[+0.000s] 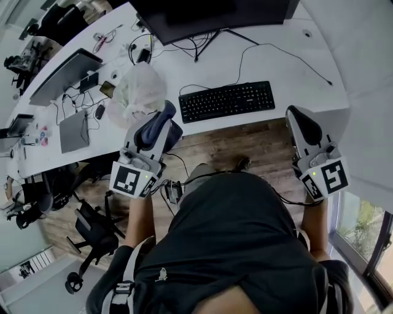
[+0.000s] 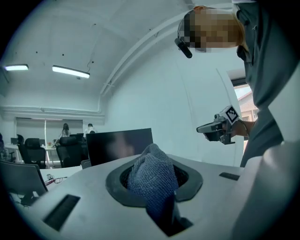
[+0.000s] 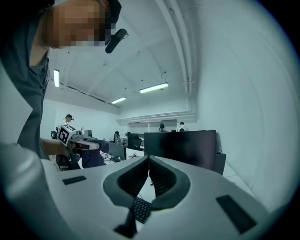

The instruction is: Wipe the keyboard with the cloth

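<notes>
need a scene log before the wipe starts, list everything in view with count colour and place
keyboard: 1, black, near edge of the desk
monitor: 1, black, back of desk
plastic bag: 1, whitish, left of keyboard
laptops: 2, grey, desk's left part
desk: 1, white, ahead of the person
cloth: 1, blue, in the left hand-held gripper
left hand-held gripper: 1, white, shut on the cloth
right hand-held gripper: 1, white, jaws together, empty

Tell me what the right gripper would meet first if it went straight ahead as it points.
Probably the monitor: the right gripper, jaws together and empty, points roughly level at it, and the keyboard lies below that line. Depth is unclear.
</notes>
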`<move>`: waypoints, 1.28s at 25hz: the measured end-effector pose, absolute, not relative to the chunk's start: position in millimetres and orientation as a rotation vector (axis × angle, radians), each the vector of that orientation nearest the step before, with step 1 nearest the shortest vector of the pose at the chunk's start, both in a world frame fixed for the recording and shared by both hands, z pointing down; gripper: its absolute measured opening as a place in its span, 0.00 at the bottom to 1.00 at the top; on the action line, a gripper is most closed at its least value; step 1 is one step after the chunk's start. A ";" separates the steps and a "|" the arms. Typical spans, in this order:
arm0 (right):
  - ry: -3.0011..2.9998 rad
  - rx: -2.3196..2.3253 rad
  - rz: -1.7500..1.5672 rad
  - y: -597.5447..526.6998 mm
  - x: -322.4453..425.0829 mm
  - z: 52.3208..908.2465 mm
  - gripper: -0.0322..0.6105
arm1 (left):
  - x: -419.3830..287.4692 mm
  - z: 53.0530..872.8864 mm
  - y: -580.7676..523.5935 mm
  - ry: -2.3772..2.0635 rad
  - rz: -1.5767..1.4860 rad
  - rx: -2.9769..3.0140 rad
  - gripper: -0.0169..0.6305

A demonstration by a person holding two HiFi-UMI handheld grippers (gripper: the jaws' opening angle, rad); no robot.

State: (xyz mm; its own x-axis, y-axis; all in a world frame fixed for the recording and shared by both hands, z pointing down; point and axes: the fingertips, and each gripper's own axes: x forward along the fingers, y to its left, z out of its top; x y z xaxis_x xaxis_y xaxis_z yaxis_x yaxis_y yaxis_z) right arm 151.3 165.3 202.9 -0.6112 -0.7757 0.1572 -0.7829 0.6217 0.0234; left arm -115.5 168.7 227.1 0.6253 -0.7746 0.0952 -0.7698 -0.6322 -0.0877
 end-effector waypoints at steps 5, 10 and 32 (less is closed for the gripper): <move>-2.695 1.238 0.164 139.6 157.6 232.4 0.07 | -115.6 280.4 141.8 1.451 -0.344 -2.834 0.14; -2.638 1.227 0.200 103.9 140.9 249.3 0.07 | -134.8 356.3 96.5 1.508 -0.483 -2.919 0.14; -2.416 1.054 0.225 13.9 40.8 270.6 0.07 | -113.2 624.2 79.2 1.349 -0.972 -3.194 0.14</move>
